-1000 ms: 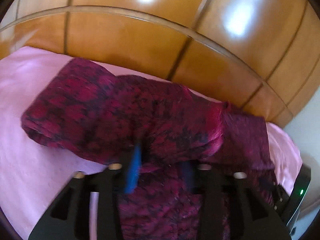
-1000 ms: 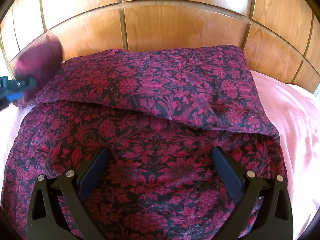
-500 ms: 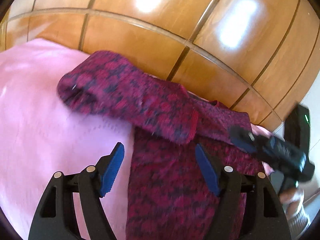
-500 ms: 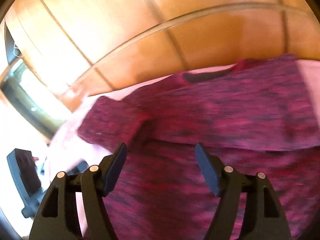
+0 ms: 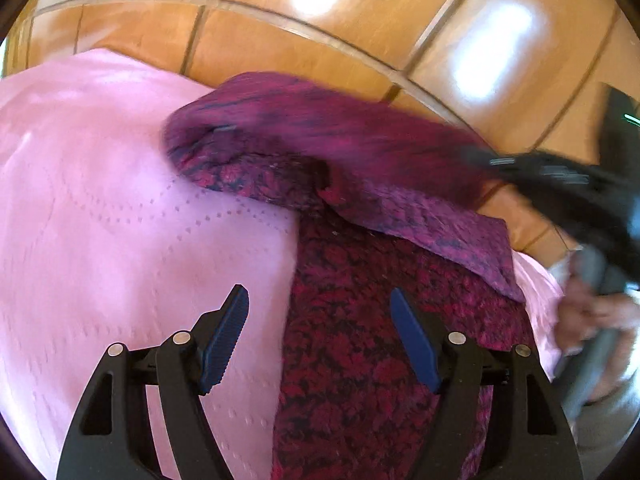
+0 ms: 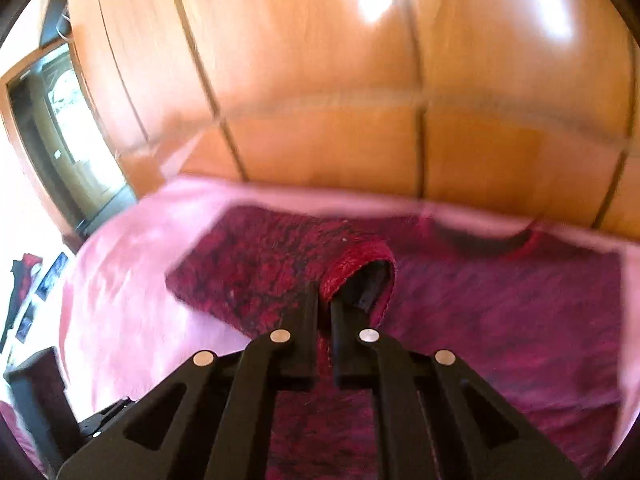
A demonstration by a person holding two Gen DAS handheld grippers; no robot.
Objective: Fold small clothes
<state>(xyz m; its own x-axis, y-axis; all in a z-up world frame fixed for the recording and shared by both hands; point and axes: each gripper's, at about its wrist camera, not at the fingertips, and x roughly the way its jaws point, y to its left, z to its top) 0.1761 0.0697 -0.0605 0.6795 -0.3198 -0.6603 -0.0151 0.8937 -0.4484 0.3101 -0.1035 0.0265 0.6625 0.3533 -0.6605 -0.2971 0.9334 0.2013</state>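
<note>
A dark red and black patterned top [image 5: 380,340] lies flat on a pink sheet [image 5: 120,240]. My left gripper [image 5: 320,320] hangs open just above the garment's left edge, with nothing between its blue pads [image 5: 226,336]. Across the top of the garment its sleeve [image 5: 320,132] is lifted and stretched to the right, blurred. My right gripper [image 5: 560,176] pulls it there. In the right wrist view my right gripper [image 6: 325,300] is shut on the sleeve's red cuff [image 6: 360,260], which curls over the fingertips. The garment's body [image 6: 500,320] spreads out below.
A glossy wooden panelled headboard [image 5: 320,40] rises right behind the bed. A person's hand [image 5: 592,312] holds the right gripper's handle at the right edge. A dark-framed opening [image 6: 60,140] and items on a pale floor [image 6: 24,300] lie to the left of the bed.
My left gripper let go of the fabric, opened and moved left to the garment's edge. My right gripper closed from wide open onto the sleeve cuff and rose with it.
</note>
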